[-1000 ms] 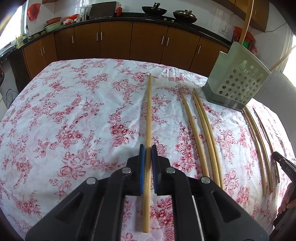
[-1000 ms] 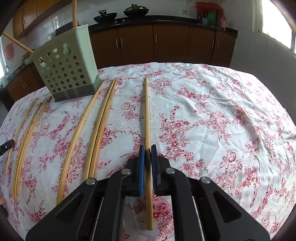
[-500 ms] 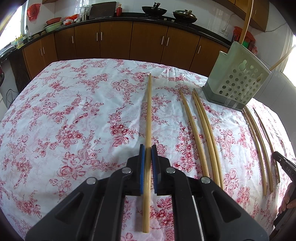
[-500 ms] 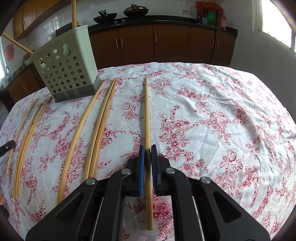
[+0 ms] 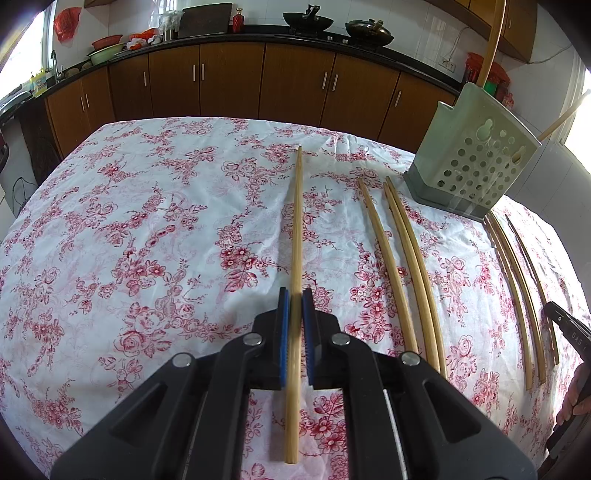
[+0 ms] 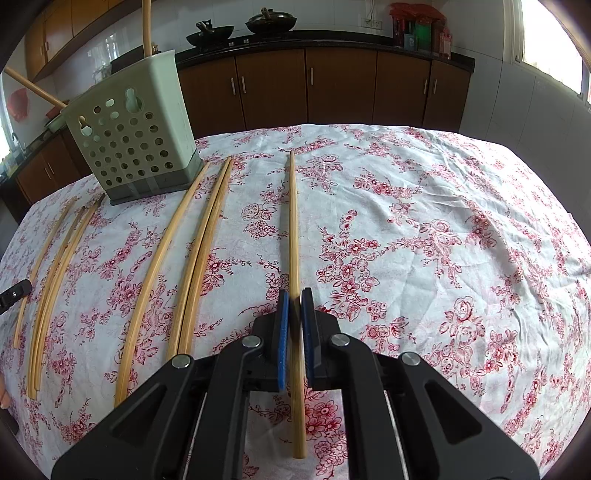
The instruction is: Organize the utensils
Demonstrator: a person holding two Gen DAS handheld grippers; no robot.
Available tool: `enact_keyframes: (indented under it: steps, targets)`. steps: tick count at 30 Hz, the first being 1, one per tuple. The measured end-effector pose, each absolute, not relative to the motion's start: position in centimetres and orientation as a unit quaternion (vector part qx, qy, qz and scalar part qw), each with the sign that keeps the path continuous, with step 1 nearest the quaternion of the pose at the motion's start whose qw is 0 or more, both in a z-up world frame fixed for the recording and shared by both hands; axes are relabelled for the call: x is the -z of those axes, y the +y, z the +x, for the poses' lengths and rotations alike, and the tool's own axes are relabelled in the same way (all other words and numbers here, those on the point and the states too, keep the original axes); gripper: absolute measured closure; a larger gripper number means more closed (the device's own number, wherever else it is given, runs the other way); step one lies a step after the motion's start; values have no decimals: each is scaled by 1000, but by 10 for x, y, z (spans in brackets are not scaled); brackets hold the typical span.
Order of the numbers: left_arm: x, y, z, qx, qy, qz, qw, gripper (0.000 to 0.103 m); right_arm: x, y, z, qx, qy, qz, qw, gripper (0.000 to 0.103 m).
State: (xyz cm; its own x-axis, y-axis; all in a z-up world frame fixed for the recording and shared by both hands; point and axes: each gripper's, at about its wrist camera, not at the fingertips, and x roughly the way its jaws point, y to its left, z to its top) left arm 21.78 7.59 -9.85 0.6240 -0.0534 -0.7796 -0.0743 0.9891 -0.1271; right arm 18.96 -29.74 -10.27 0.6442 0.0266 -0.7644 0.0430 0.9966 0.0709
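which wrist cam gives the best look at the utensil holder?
Right wrist: the perforated green utensil holder stands nearer and larger at upper left, hole pattern, dark base and chopsticks sticking out all clear. Left wrist shows the holder smaller, at the far right edge, more distorted.

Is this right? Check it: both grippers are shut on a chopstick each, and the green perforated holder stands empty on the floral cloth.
One error: the holder is not empty; the right wrist view shows two chopsticks sticking out of its top. The rest stands.
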Motion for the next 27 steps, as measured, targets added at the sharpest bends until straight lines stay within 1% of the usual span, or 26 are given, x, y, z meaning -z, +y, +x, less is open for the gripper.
enact_keyframes:
  steps: [27]
  targets:
    - [99, 76, 218, -7, 434, -73, 898, 93, 102, -299, 190, -3, 423, 48, 905, 95]
